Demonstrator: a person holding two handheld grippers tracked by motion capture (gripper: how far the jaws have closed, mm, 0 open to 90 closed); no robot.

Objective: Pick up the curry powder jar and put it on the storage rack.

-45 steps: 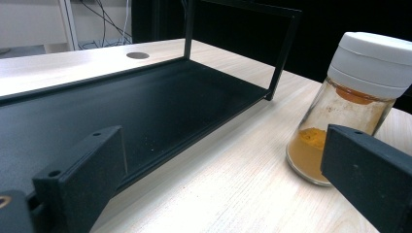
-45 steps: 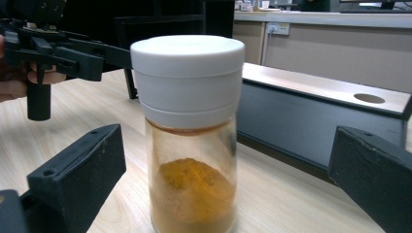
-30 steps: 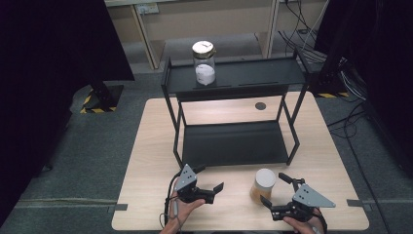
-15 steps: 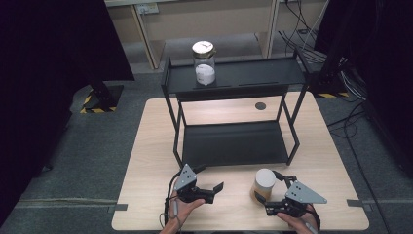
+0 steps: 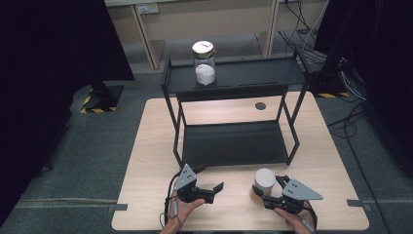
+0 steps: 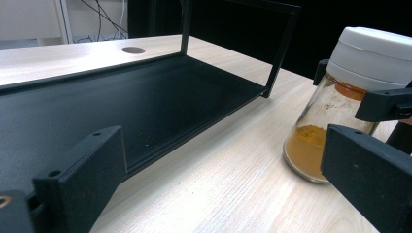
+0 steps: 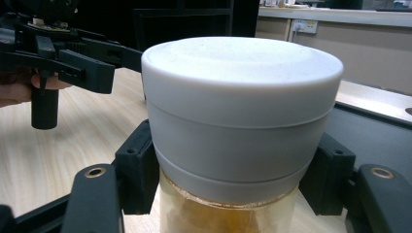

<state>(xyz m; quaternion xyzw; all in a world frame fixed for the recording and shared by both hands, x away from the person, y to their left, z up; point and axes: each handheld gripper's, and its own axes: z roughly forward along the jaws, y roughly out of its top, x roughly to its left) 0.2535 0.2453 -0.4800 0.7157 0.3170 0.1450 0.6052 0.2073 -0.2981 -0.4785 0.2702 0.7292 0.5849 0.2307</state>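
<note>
Your right gripper [image 5: 267, 194] has its jaws around the spice jar [image 5: 263, 181] just under the lid (clamped? can't tell), near the table's front edge. Left gripper [image 5: 210, 187] gapes empty alongside, probably on standby.

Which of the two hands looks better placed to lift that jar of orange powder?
The right gripper: its jaws already sit either side of the white-lidded jar, just under the lid. The left gripper stands open, apart from it.

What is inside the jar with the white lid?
Orange-brown powder lies in the bottom of the jar, piled toward one side. The white lid and the right tool gripping its neck hide the upper part.
</note>
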